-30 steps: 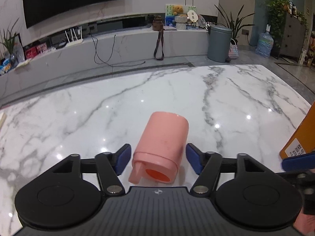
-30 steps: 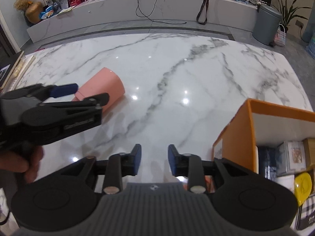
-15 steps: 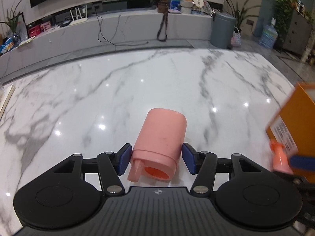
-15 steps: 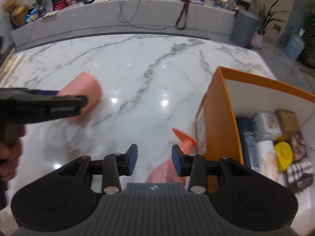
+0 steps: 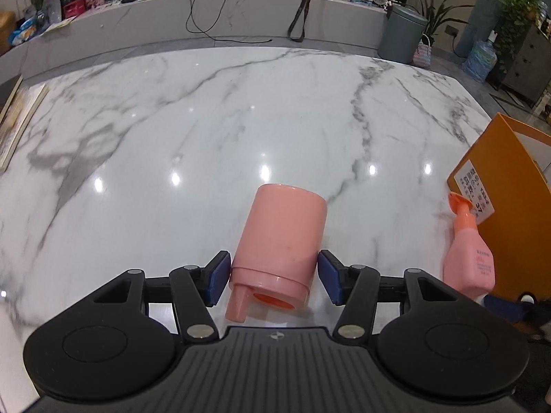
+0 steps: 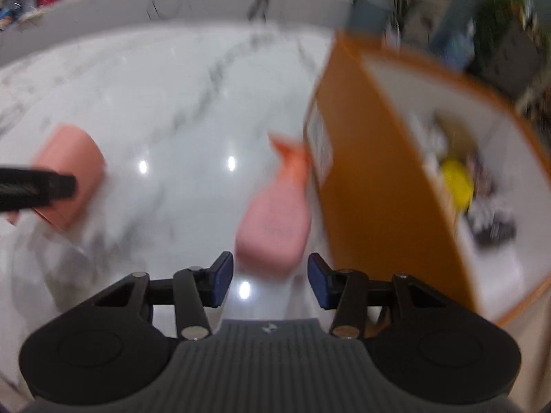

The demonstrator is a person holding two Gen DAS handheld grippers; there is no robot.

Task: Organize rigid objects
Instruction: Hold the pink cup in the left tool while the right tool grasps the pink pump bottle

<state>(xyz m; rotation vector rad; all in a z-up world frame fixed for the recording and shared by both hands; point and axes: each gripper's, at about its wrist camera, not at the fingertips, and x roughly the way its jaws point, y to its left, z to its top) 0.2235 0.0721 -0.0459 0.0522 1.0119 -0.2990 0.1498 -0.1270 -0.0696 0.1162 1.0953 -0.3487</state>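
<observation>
A white marble worktop (image 5: 213,130) with grey veins and glints of ceiling light fills both views. The left tool (image 5: 273,280) has its blue pads spread to either side of a pink cup (image 5: 280,241) lying on its side, rim toward the camera; the left pad sits right against the cup while a narrow gap shows at the right pad. To that tool's right a pink spray bottle (image 5: 470,254) stands just beside an orange box (image 5: 509,206) bearing a white label. The right tool (image 6: 270,277), seen through heavy motion blur, is spread wide with the bottle just ahead of its pads, not gripped. The box lies to its right; blurred items inside include something yellow. Beyond the worktop runs a long grey ledge (image 5: 241,17) with a cable, a router and boxes, a grey bin (image 5: 403,38) and potted plants.
</observation>
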